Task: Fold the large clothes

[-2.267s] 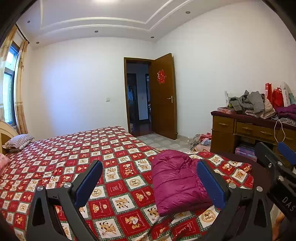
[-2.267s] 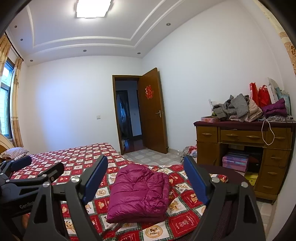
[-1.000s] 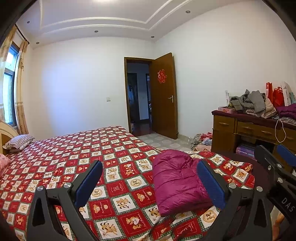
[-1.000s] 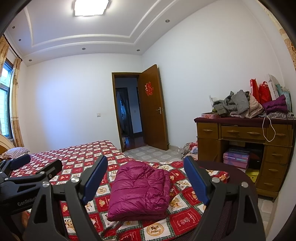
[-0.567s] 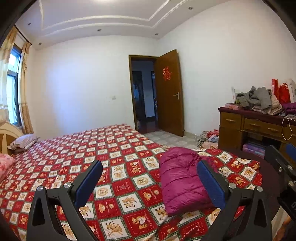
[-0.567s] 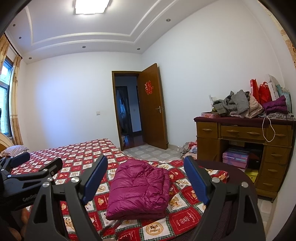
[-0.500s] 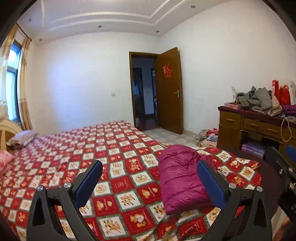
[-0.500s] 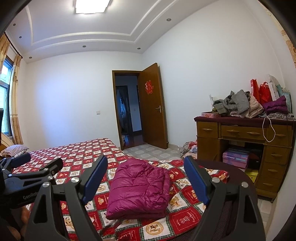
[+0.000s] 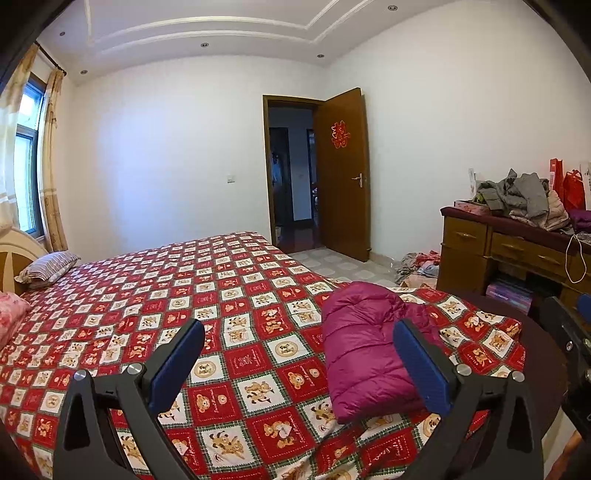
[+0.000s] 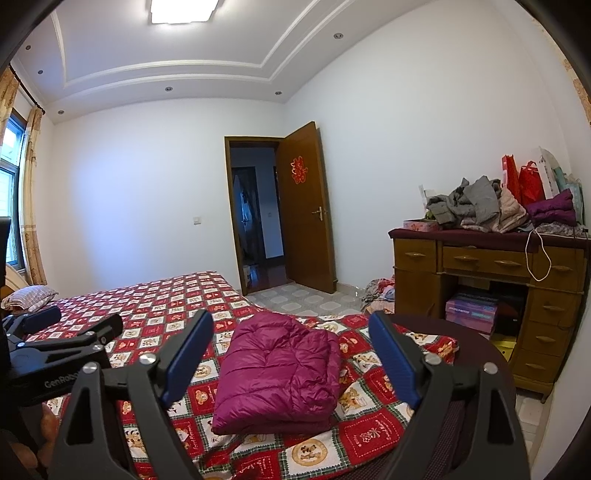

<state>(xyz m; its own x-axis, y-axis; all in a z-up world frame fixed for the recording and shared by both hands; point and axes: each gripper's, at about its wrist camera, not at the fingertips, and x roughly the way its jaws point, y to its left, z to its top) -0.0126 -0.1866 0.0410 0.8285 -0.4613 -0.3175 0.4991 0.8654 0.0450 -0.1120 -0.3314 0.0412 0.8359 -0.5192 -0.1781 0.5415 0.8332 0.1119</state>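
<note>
The folded magenta puffer jacket lies on the bedspread ahead of the right gripper (jaws opening, nothing between); the left gripper is spread, empty.

White walls all round, and a stepped white ceiling with small recessed spotlights; a square ceiling light glows bright at the top. On the far wall the brown wooden door stands open, a red paper ornament on it, a dim hallway beyond. Left side, a window lets in daylight past patterned curtains. Pale tiled floor runs to the doorway. On the right a wooden desk with drawers carries heaped clothes and red bags. The bed wears a red checked cover, pillows at its head
</note>
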